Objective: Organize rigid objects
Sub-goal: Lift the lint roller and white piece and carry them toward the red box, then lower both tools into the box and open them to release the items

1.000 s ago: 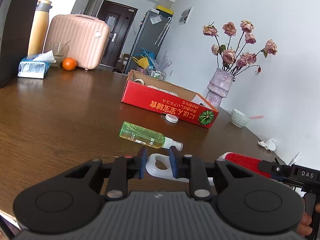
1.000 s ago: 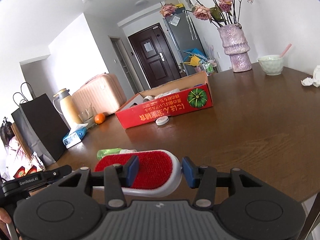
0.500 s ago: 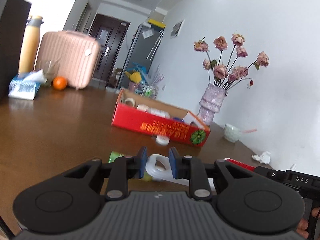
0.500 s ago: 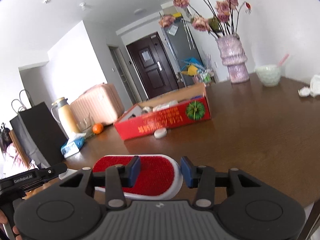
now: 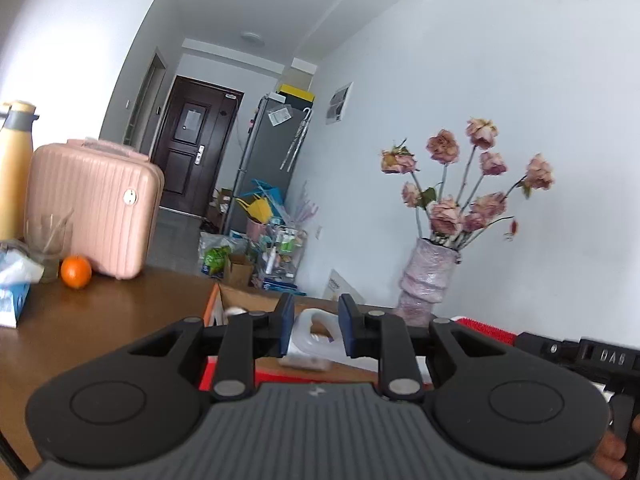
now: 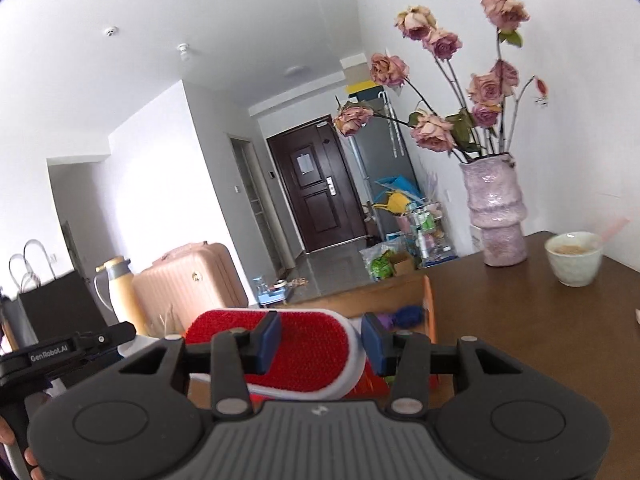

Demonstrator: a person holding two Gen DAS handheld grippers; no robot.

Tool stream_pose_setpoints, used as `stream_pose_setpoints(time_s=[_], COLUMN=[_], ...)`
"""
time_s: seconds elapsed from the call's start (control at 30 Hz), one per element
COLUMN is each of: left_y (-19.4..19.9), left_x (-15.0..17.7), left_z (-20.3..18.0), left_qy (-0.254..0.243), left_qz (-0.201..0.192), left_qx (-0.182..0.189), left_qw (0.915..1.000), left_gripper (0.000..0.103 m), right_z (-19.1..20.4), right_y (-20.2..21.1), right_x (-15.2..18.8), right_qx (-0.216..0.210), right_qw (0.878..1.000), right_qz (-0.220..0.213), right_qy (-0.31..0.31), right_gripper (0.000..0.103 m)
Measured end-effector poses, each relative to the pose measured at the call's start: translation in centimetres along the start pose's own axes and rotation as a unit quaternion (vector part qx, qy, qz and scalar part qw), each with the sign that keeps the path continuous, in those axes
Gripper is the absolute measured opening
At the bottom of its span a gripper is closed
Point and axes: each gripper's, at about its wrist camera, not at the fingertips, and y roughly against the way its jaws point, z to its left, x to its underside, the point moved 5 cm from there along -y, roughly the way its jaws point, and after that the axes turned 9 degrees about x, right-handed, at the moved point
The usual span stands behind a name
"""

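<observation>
My left gripper [image 5: 314, 330] is shut on the white looped handle [image 5: 308, 326] of a lint brush. My right gripper [image 6: 320, 340] is shut on the same brush's red bristle head [image 6: 308, 354]; its red edge also shows in the left wrist view [image 5: 484, 327]. Both hold the brush above the open red cardboard box [image 5: 224, 308], whose brown inner wall [image 6: 384, 296] and several items inside show behind the brush. The box's floor is mostly hidden by the grippers.
On the brown table [image 6: 520, 320] stand a purple vase with dried roses [image 6: 496, 212] and a pale bowl [image 6: 574, 258] at right. A pink case [image 5: 92, 208], an orange [image 5: 75, 271], a yellow flask [image 5: 14, 168] and a tissue box [image 5: 12, 288] stand at left.
Both grippers have lifted the brush off the table and carried it forward to over the red box. The green bottle and white cap have dropped out of view.
</observation>
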Motion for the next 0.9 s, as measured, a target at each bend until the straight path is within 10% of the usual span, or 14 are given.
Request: stream_pose_setpoints(time_s=[0.57,0.9], left_y=[-19.3,-21.2], left_x=[3.0,7.1], left_z=[8.9,9.9], left_qy=[0.076,0.057], left_qz=[0.176,0.256], left_qx=[-0.042,-0.053], left_qw=[0.9806,0.9636], left_gripper=[0.025,0.027], right_z=[-4.7,-3.6], right_y=[-22.0,-26.3], right_x=[-2.0,2.7], right_qx=[0.041,0.053], right_qw=[0.985,0.967], right_qz=[0.164,0.246], right_qy=[-0.046,0.031], right_gripper=[0.044,0.031])
